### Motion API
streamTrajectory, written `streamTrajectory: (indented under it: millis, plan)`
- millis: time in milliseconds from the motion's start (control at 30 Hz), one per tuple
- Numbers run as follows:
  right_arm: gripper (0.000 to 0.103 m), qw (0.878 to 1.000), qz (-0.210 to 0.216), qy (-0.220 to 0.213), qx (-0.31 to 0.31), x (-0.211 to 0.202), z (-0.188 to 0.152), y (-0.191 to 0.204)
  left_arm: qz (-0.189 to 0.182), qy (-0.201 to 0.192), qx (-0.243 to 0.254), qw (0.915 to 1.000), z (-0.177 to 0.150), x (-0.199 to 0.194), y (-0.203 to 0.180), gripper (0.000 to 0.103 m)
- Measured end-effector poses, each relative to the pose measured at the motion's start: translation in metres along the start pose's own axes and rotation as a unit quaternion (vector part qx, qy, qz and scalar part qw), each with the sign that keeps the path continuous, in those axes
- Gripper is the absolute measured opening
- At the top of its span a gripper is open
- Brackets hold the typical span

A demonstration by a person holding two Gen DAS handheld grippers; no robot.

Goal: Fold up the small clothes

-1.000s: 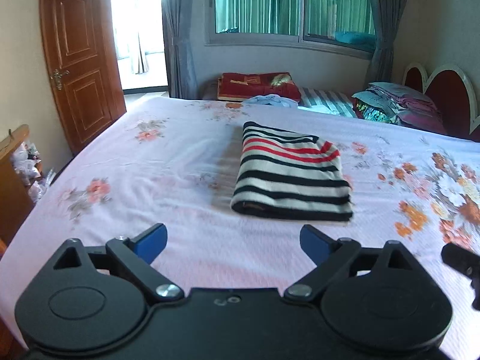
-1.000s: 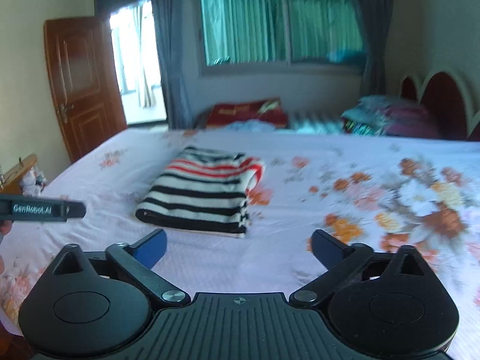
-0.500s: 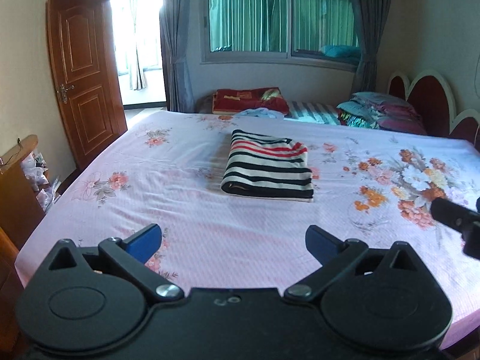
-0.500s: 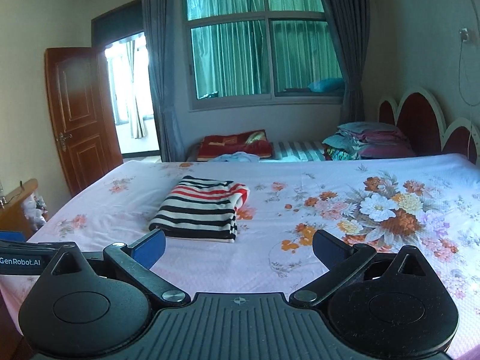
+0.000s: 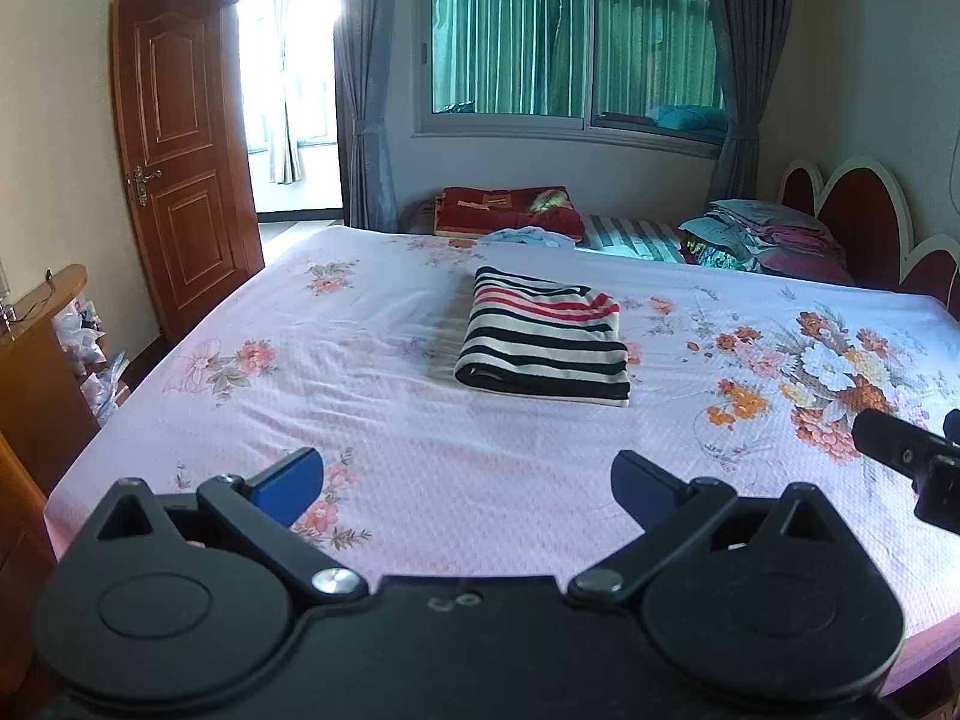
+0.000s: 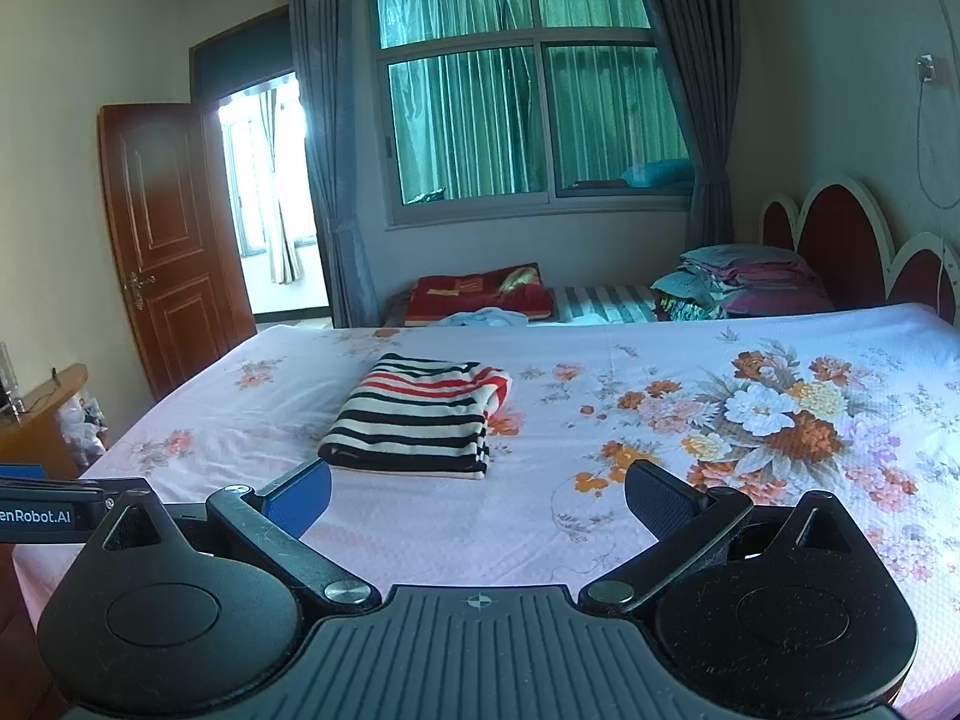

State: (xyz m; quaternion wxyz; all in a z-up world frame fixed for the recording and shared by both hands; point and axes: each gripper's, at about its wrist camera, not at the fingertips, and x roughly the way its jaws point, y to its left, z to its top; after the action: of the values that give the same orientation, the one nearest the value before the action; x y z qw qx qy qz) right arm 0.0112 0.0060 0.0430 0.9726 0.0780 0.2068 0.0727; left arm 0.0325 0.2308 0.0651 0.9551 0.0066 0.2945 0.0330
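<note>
A folded striped garment [image 5: 543, 339], black, white and red, lies flat in the middle of the bed [image 5: 372, 420]. It also shows in the right wrist view [image 6: 420, 414]. My left gripper [image 5: 468, 480] is open and empty, held above the near edge of the bed, well short of the garment. My right gripper [image 6: 477, 498] is open and empty too, near the bed's front edge. The right gripper's body shows at the right edge of the left wrist view [image 5: 912, 456].
The bed has a pink floral sheet and a red headboard [image 6: 840, 246] at the right. Stacked blankets [image 5: 510, 210] and folded bedding [image 6: 744, 279] lie along the far side. A wooden cabinet [image 5: 36, 372] stands at the left, near an open door [image 5: 180, 150].
Both grippers have pulled back and up from the folded garment, which now looks smaller and farther away. Both stay open and empty.
</note>
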Motion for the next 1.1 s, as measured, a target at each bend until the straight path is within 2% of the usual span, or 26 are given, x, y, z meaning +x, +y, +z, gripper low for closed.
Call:
streamTrajectory:
  millis: [1100]
  plan:
    - [0.103,1.000,0.008,-0.005,-0.005,-0.0023,0.0025,0.0000,0.006,-0.007,0.001,1.0000,0.0061,0.0003,0.0002,0.102]
